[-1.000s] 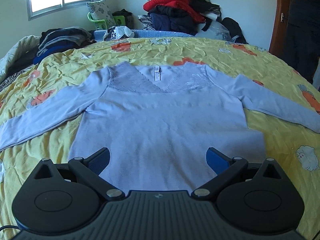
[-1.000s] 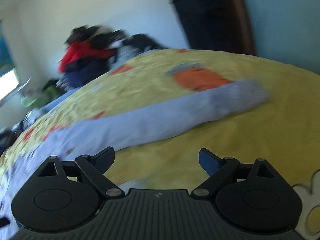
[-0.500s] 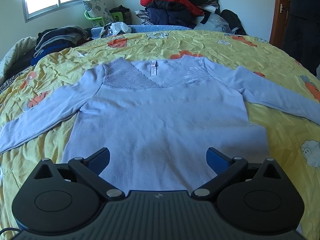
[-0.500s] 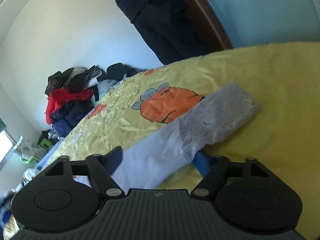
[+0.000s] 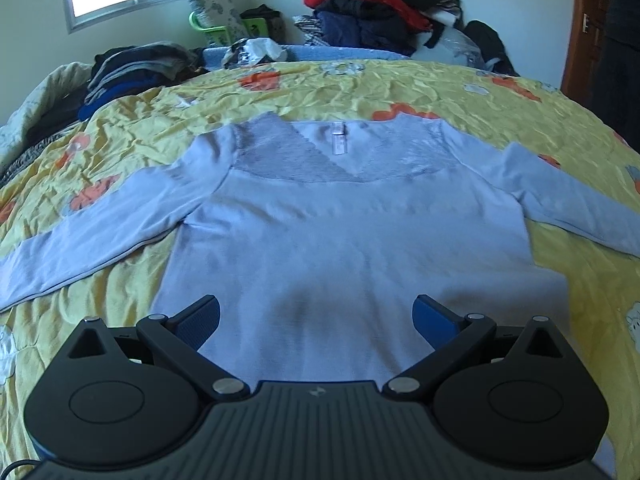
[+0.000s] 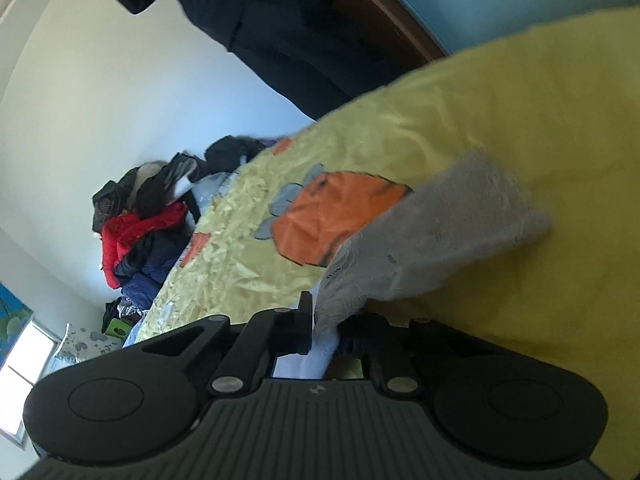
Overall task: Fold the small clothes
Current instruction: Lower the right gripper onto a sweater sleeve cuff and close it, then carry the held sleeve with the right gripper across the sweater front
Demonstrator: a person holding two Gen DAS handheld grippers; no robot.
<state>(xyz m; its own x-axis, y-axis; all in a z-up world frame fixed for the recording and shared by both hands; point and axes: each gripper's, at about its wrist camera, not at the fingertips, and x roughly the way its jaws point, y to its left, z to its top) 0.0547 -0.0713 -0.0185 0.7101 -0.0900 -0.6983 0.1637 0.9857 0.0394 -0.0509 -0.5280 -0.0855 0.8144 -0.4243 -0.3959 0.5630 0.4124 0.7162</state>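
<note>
From my feed, the top's (image 5: 344,240) right sleeve runs off the left-wrist pic's edge, cuff unseen there. Hem hidden behind the left gripper (image 5: 316,318) body. In right-wrist view, the lace cuff (image 6: 440,236) is blurred at its far end; the right gripper's (image 6: 324,320) pads are buried under fabric. Neck label (image 5: 338,140) too small to read.

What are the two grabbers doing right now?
Left gripper: open, empty, above the pale lilac long-sleeved top.
Right gripper: just closed on the top's lace sleeve cuff.
</note>
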